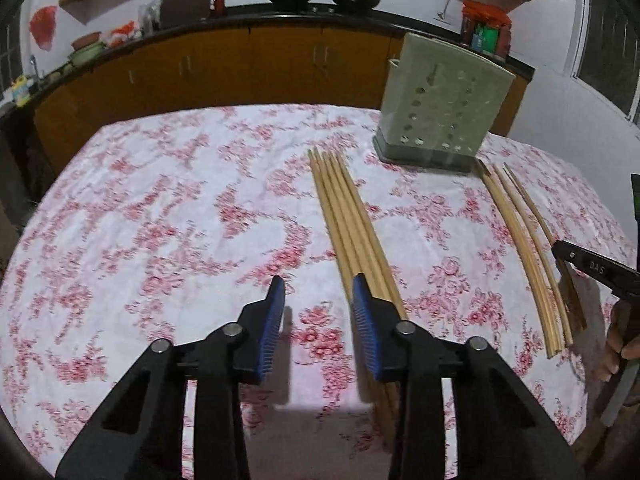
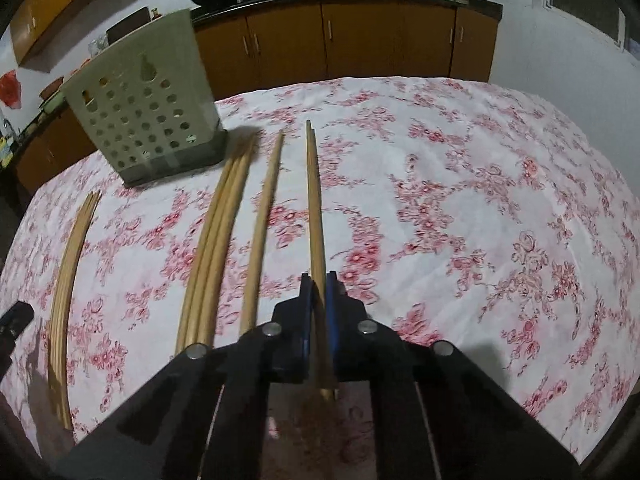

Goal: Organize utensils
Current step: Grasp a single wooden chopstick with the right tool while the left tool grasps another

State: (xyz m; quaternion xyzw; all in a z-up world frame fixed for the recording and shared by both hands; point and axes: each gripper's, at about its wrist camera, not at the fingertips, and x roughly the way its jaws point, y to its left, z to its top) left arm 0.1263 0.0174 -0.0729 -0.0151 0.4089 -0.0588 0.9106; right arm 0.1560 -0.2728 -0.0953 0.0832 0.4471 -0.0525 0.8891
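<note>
Right fingers (image 2: 319,280) clamped on chopstick pair (image 2: 314,200); left fingers (image 1: 318,284) partly open, empty, chopstick bundle (image 1: 348,224) just right. "OAS" partly legible on right gripper.

Table (image 1: 160,208) under pink floral cloth (image 2: 480,200).
Bearing 1 perforated grey-green utensil holder (image 1: 440,112), upright at far edge; bundle of wooden chopsticks (image 1: 348,220) lying flat mid-surface; further loose chopsticks (image 2: 216,248) just beside holder.

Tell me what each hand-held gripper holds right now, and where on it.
Right hand-held gripper: shut on chopsticks near their thick end. Left hand-held gripper: nothing held; its pads stand apart beside the chopstick bundle.
</note>
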